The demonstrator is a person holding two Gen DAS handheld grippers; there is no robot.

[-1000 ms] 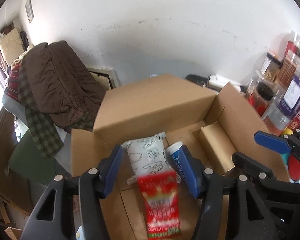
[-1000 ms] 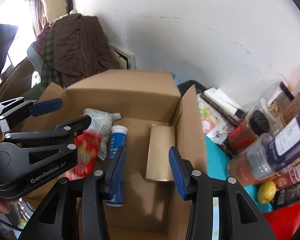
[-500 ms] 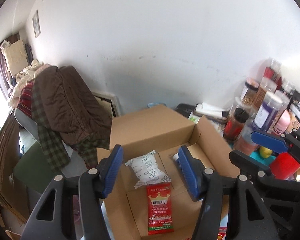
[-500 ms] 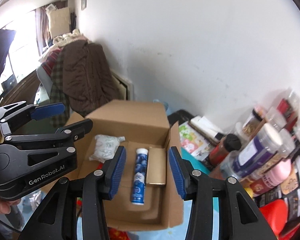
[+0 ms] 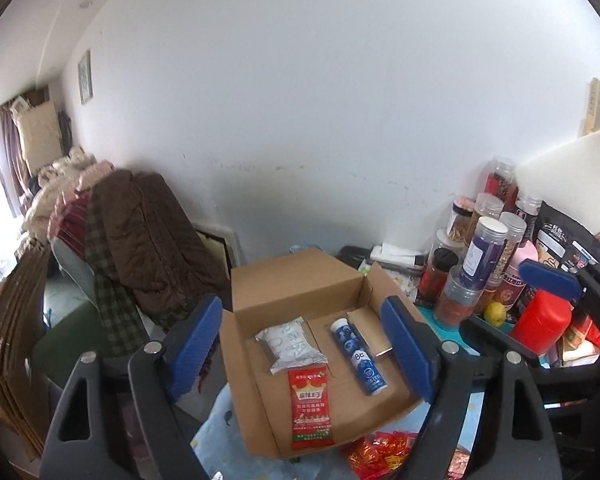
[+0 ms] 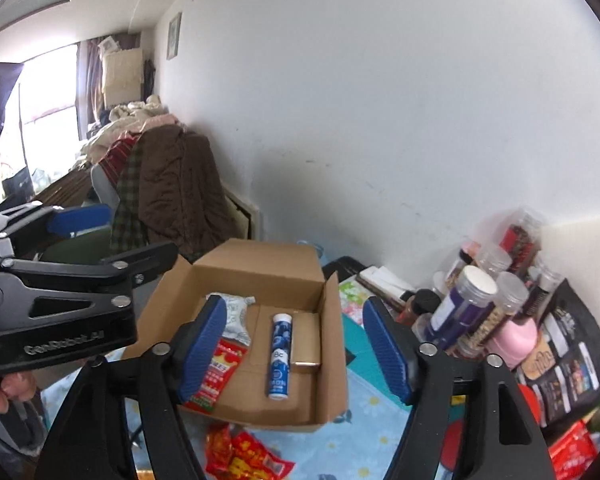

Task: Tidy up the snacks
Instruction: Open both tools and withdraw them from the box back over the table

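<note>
Both claws have pulled up and back from the cardboard box (image 5: 300, 280) since a second ago, so the whole box now shows below them. Three snacks lie flat inside it: one white packet (image 5: 290, 344) toward the back left, one red sachet (image 5: 311, 408) in front of it, and one blue tube (image 5: 358, 356) on the right, beside a folded inner flap. The box sits on a tabletop covered with a light blue flowered cloth (image 6: 374, 420). A heap of red wrappers (image 6: 244, 456) lies on the cloth just in front of the box. Jars and bottles (image 5: 480, 256) crowd the right side, too many and too overlapped to count.

The left claw (image 5: 302, 350) stands wide, its jaws having just been opening, with nothing between the blue pads. The right claw (image 6: 296, 348) is likewise wide and empty, its jaws also having just opened further.
</note>
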